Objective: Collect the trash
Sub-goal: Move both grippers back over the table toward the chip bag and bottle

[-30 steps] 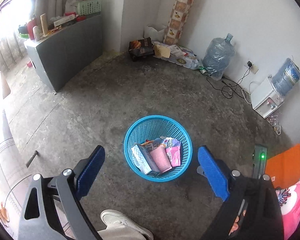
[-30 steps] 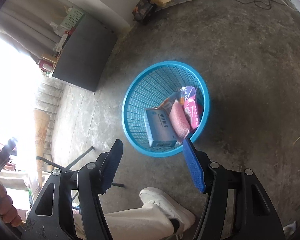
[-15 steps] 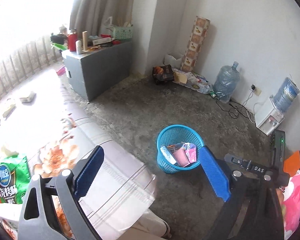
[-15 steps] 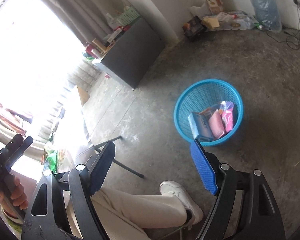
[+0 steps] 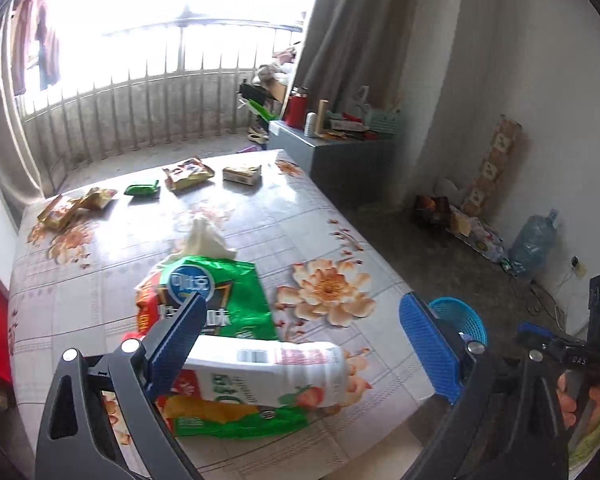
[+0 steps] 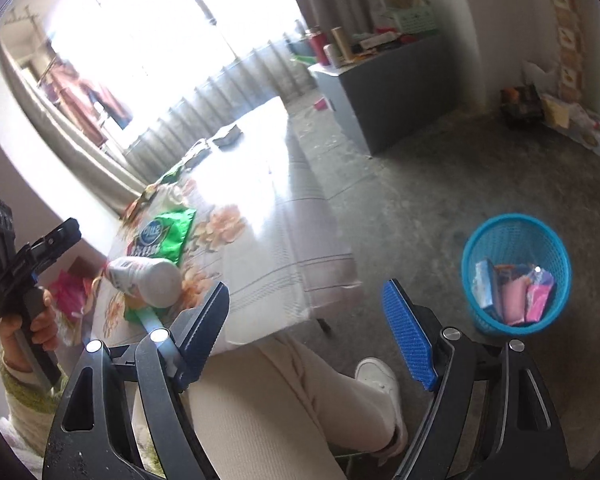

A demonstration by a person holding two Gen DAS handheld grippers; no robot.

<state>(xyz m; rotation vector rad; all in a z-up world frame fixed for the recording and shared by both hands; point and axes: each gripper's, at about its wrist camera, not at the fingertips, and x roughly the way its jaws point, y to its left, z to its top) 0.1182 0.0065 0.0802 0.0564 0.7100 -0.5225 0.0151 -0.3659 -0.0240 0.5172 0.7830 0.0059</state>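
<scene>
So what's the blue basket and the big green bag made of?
The blue basket looks like moulded plastic: thin mesh walls you can see through, even bright colour. The green bag looks like glossy plastic film, since it crinkles and shines, though foil lining is possible.

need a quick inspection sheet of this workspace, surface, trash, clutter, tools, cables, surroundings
surface: floral table cover, sunlit.
job's things: white bottle lying on a green bag near the front edge; snack packets along the far side; crumpled tissue; blue basket on the floor, partly filled.
clutter: items on the grey cabinet.
grippers: left tool open over the bottle; right tool open, empty.
cables: cords by the wall.
surroundings: water jug, curtain, balcony railing.
</scene>
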